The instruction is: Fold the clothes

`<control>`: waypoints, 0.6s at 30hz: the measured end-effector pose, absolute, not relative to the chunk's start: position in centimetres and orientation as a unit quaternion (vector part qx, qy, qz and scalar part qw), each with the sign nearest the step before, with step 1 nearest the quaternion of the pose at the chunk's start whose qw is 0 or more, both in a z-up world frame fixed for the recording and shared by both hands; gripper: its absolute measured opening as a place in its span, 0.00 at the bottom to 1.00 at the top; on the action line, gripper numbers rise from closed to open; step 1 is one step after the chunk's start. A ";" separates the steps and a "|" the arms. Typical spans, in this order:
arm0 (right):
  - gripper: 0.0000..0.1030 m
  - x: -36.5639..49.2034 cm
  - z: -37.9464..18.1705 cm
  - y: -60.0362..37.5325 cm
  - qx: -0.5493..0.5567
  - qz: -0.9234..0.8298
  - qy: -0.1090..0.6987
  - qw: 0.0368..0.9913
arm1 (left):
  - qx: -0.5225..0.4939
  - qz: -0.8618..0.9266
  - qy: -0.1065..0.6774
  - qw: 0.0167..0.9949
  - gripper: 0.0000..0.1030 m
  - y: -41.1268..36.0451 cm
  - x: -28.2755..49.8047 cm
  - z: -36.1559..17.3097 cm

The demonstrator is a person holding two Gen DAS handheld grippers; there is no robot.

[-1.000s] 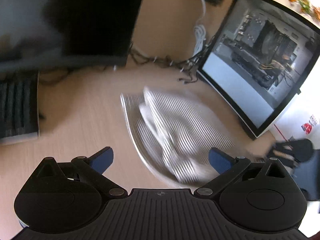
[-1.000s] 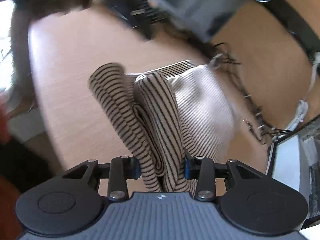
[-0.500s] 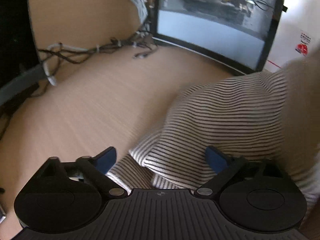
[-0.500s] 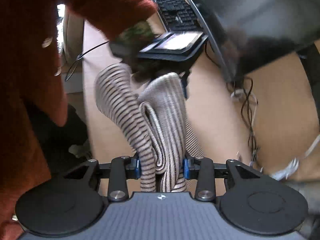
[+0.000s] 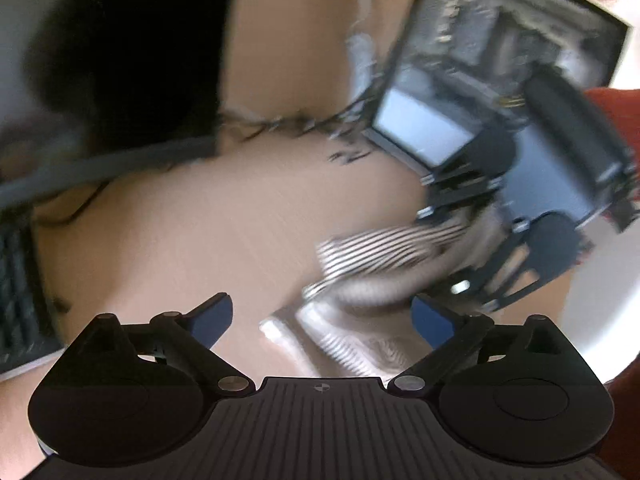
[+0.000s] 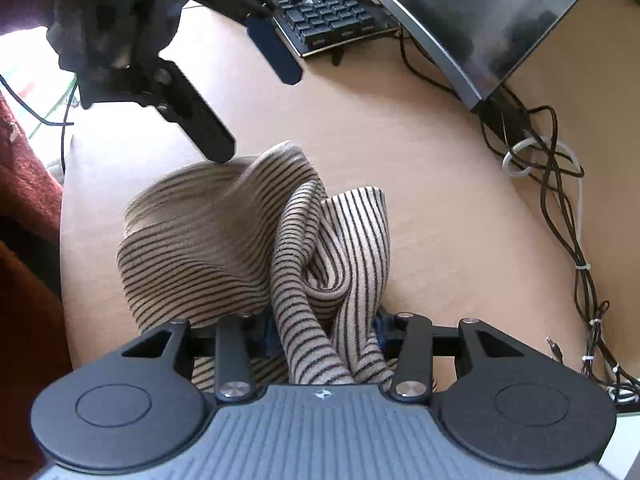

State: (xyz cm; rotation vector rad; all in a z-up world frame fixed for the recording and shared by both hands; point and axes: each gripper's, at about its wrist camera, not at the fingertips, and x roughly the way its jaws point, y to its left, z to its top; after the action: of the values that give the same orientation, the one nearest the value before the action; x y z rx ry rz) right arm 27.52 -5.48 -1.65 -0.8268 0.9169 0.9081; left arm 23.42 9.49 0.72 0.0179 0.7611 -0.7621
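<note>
A beige garment with thin black stripes (image 6: 248, 248) lies bunched on the wooden desk (image 6: 420, 168). My right gripper (image 6: 322, 334) is shut on a thick fold of it, which rises between the blue pads. The left gripper (image 6: 256, 96) shows in the right wrist view, open, hovering above the garment's far edge. In the blurred left wrist view my left gripper (image 5: 322, 316) is open and empty, with the striped garment (image 5: 384, 252) ahead and below it and the right gripper (image 5: 500, 240) holding the cloth at the right.
A black keyboard (image 6: 320, 4) and a curved monitor (image 6: 460, 20) stand at the back. Tangled cables (image 6: 560, 208) run along the right. A glass-sided computer case (image 5: 500, 92) stands beyond the garment. A red-sleeved arm (image 6: 24, 240) is at the left edge.
My right gripper has swung round with the fold still clamped, and the garment now spreads lower on the desk. My left gripper has drawn back off the cloth and stays open.
</note>
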 end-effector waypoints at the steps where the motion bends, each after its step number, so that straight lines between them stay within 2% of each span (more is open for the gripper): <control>1: 0.40 27.3 -1.4 -5.4 -0.369 0.414 0.411 0.724 | 0.019 -0.376 0.355 0.856 0.98 8.7 23.5 1.0; 7: 0.39 25.6 0.3 -5.6 -0.334 0.449 0.391 0.731 | 0.096 -0.439 0.337 0.828 0.99 4.8 24.1 1.1; 11: 0.40 25.9 -1.0 -5.7 -0.334 0.444 0.387 0.736 | 0.133 -0.465 0.341 0.806 0.99 2.8 24.3 0.3; 17: 0.44 26.5 -2.3 -6.1 -0.313 0.439 0.384 0.750 | 0.135 -0.486 0.347 0.791 1.00 1.5 25.3 -0.4; 18: 0.49 26.5 -2.2 -6.2 -0.313 0.434 0.382 0.754 | 0.131 -0.492 0.348 0.787 1.00 1.4 25.6 -0.4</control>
State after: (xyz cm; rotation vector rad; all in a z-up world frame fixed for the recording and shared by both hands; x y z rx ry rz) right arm 26.47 -6.20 -2.21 -0.6830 0.8326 0.9467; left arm 25.60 1.39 -0.44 0.2827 0.7499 -1.0600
